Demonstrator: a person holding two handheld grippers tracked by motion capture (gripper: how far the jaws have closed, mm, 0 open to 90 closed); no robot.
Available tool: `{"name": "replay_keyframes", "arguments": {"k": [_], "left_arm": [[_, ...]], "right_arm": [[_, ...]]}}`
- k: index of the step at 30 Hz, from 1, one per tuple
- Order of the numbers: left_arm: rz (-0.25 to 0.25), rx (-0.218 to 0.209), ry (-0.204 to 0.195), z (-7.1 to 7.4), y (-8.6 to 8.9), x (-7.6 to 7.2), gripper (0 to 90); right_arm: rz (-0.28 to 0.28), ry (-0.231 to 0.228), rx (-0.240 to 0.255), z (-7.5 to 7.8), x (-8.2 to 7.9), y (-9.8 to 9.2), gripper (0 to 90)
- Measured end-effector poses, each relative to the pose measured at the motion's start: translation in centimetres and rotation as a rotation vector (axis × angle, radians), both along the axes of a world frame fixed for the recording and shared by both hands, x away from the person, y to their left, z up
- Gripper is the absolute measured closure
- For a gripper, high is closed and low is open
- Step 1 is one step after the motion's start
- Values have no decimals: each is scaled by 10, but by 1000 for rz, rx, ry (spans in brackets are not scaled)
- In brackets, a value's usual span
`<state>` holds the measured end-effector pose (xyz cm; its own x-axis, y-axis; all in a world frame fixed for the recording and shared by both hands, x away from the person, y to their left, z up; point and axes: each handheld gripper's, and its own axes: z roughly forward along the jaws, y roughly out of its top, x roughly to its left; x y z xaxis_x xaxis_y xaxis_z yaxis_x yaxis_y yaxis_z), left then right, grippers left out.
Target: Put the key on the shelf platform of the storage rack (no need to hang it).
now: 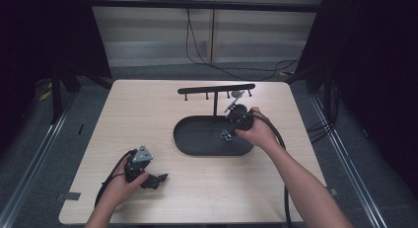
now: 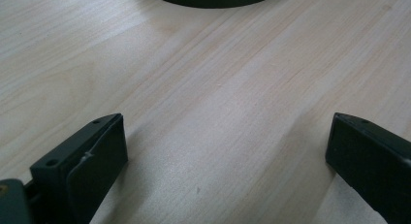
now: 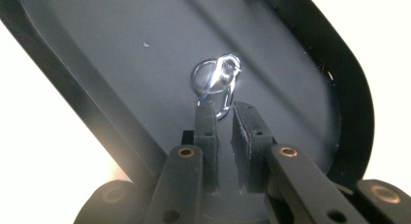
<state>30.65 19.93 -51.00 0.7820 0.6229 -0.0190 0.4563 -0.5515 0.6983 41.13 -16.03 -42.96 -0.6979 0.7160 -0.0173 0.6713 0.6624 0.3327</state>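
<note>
Lay in the right half of the black oval tray point(image 3: 87, 112): a shiny metal key ring with a carabiner clip point(image 3: 217, 78), directly at the tips of the right gripper point(image 3: 226, 110), lower end of the clip reaching into the narrow gap between the nearly closed jaws; pinched or not, impossible to tell. Rested well apart on the wooden table point(image 2: 232, 88): left gripper point(image 2: 225, 151), jaws spread wide, nothing between

The pale wood-grain tabletop point(image 1: 148, 109) has rounded corners. A black bar point(image 1: 216, 89) with small pegs hanging beneath it stands on a thin post point(image 1: 215, 104) toward the far edge, right of centre. Beyond the far edge, black cables point(image 1: 197, 45) trail down a light wall panel onto grey floor point(image 1: 148, 70). Metal rails point(image 1: 34, 154) run along the floor beside the left and right edges
</note>
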Motion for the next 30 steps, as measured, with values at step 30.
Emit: {"name": "replay_keyframes", "arguments": {"k": [30], "left_arm": [[-3,6,-5,0,0,0,6]], "right_arm": [[5,5,68,10,-19,-2,427]]}}
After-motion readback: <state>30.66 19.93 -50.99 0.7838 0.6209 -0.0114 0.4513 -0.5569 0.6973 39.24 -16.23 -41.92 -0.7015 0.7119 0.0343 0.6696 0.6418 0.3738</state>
